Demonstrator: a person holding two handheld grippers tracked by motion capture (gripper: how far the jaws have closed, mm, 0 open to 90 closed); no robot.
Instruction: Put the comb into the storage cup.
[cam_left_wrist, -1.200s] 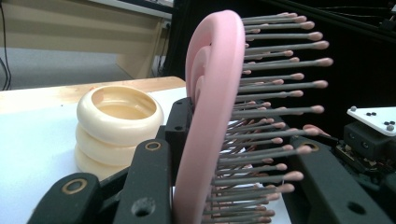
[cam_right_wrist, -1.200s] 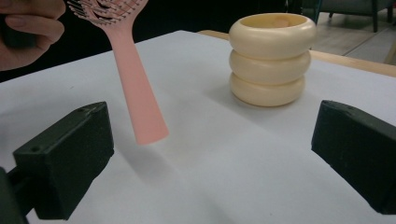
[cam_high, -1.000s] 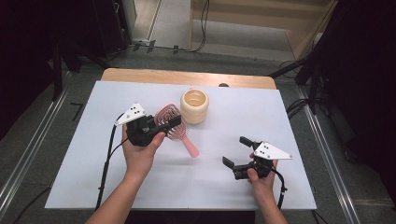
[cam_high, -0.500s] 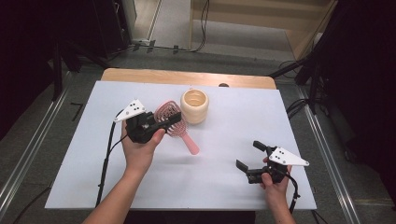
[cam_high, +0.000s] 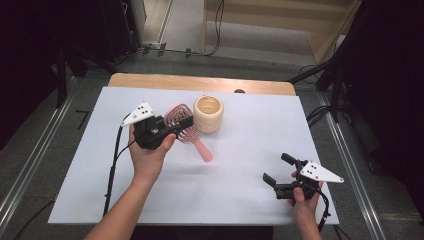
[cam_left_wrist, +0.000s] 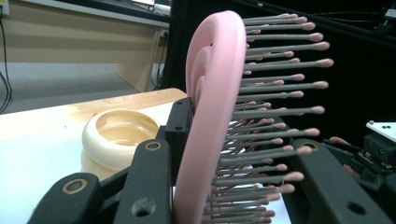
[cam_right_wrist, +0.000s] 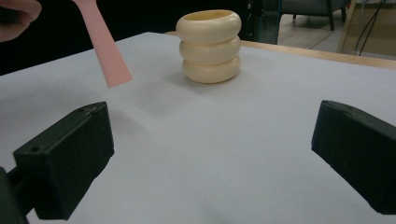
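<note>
at the left of the high view, the left gripper (cam_high: 172, 131) is closed on the head of the pink hairbrush (cam_high: 184, 126), one jaw against the smooth back and the other in among the bristles, as the left gripper view shows close up (cam_left_wrist: 219, 121). the brush is off the white table cover (cam_high: 100, 165): in the right gripper view its handle (cam_right_wrist: 103, 44) hangs in the air with a shadow below it. the long axis of the brush runs from the clamped head down and rightward to the free handle end (cam_high: 206, 154), which points toward the near right of the table.

just right of the brush head stands the cream ribbed cup (cam_high: 208, 113), upright, mouth open to the top, close beside the bristles but apart from them as far as i can tell.

farther right and nearer the person, the right gripper (cam_high: 279, 171) is held low over the cover with its jaws spread wide and nothing between them; it faces the cup and the handle.

my reading is that the brush is bound for the cup. the left hand is much the nearer, and the handle would have to swing from its slant to pointing down over the cup's mouth. the wide right gripper could take the free handle to help turn it.
</note>
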